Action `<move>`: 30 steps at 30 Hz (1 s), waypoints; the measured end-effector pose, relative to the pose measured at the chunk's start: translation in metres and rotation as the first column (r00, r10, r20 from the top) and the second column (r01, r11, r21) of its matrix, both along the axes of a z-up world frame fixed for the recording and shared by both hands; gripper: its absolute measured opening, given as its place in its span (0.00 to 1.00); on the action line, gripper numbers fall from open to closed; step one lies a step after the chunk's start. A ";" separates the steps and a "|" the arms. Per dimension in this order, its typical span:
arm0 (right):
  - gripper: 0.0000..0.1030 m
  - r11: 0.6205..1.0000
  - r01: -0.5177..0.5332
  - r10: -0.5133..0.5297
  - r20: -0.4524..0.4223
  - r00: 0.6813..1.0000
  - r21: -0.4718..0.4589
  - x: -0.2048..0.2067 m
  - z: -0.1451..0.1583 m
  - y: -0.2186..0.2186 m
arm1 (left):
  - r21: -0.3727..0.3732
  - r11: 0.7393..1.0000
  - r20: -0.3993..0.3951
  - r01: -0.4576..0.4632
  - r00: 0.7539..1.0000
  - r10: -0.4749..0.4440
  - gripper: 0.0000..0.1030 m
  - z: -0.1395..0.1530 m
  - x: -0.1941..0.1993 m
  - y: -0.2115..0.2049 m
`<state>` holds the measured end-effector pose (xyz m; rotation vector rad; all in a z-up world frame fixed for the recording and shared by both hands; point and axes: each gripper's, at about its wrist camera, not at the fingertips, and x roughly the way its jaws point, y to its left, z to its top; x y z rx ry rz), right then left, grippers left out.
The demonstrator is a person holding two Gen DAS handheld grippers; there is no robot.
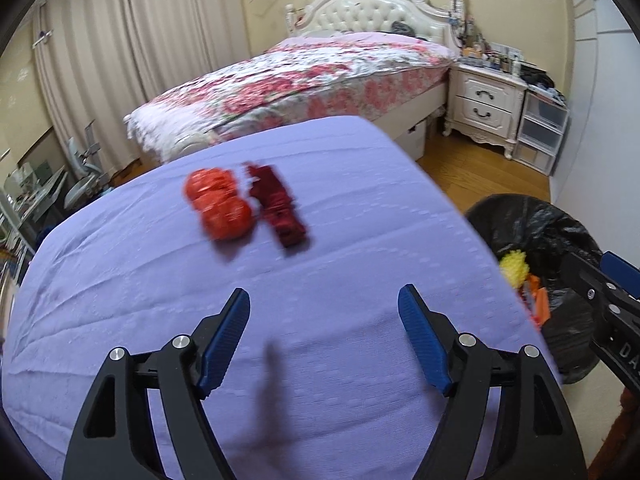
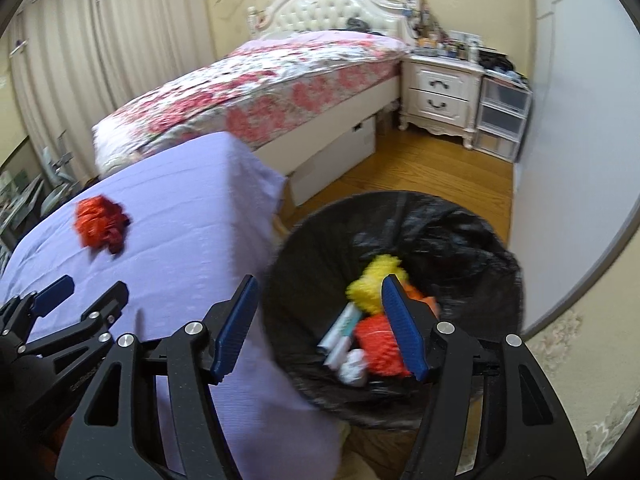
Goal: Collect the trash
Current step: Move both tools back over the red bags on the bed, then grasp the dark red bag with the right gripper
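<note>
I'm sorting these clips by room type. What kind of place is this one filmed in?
A home bedroom, most likely. A made bed with a floral cover and a tufted headboard fills the back, a white nightstand stands beside it, and long curtains hang on the left wall.

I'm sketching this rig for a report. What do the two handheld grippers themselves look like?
Both match: the left gripper and right gripper have matte black angular frames with triangular cut-outs, round silver pivot bolts, and two long fingers faced with ribbed blue pads. Partial white lettering marks the right gripper's body in the left wrist view. No cables, hands or sleeves show.
</note>
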<state>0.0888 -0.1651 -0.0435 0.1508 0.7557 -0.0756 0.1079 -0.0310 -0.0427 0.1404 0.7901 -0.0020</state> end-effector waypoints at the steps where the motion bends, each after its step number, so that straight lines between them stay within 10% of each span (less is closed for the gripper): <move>1: 0.61 1.000 -0.029 0.029 -0.001 1.000 0.002 0.002 0.001 0.011 | 0.004 1.000 -0.001 -0.017 1.000 0.017 0.72 0.000 -0.001 0.010; 16: 0.61 0.959 -0.279 0.273 -0.100 0.957 -0.052 0.045 -0.009 0.137 | -0.043 0.979 -0.043 -0.197 0.980 0.195 0.72 -0.007 -0.002 0.126; 30: 0.52 0.956 -0.287 0.278 -0.117 0.954 -0.068 0.090 -0.010 0.173 | -0.050 0.983 -0.064 -0.177 0.983 0.174 0.72 -0.007 0.013 0.140</move>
